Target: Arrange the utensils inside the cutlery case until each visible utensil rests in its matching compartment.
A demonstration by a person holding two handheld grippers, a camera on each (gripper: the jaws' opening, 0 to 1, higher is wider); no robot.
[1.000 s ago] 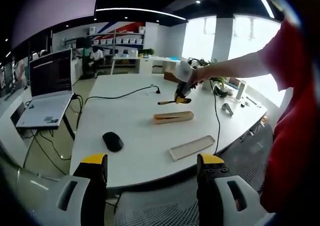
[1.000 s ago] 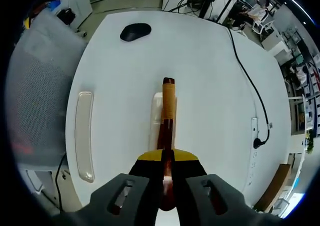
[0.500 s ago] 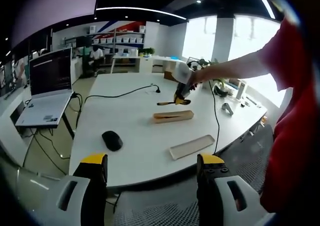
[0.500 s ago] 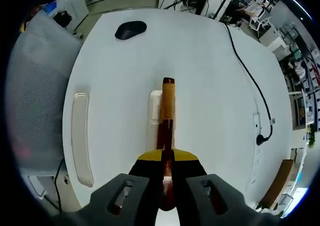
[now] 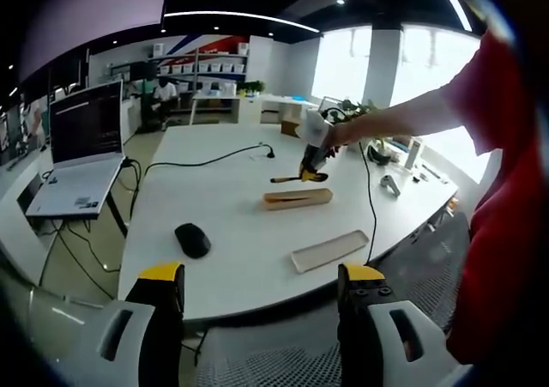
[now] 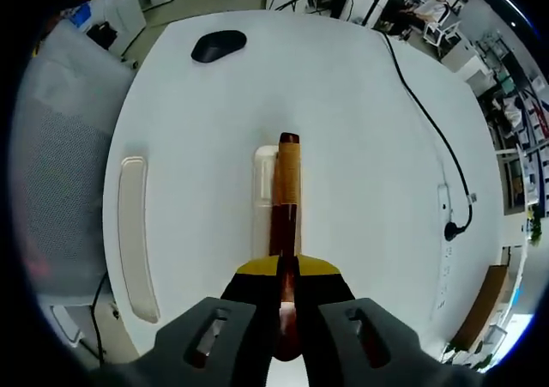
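the landmark here is the cutlery case [image 5: 298, 199], a long tan box lying near the middle of the white counter [image 5: 223, 224]. in the right gripper view the same case [image 6: 265, 185] shows as a pale tray directly below the raised utensil.

the right gripper [image 6: 287, 271] has its jaws clenched on a utensil [image 6: 286, 194] with a dark reddish shaft and a tan wooden end; the utensil sticks straight out past the jaws and hangs above the case, not touching it. in the left gripper view that gripper [image 5: 312, 166] hovers just above the far end of the case, carried by a bare arm [image 5: 403, 117] reaching in from a person in a red shirt [image 5: 502, 207].

the case lid [image 5: 330, 250], a flat pale strip, lies on the counter on the near side of the case, apart from it and close to the counter edge. in the right gripper view the lid [image 6: 133, 232] sits left of the case, parallel to it.

a black mouse [image 5: 193, 240] rests on the counter well apart from the case, toward the laptop [image 5: 81, 151] on its own stand. a black cable [image 5: 202, 163] runs across the counter beyond the case.

the left gripper [image 5: 257, 284] is held back off the counter edge, far from the case, its jaws released and wide apart with nothing between them.
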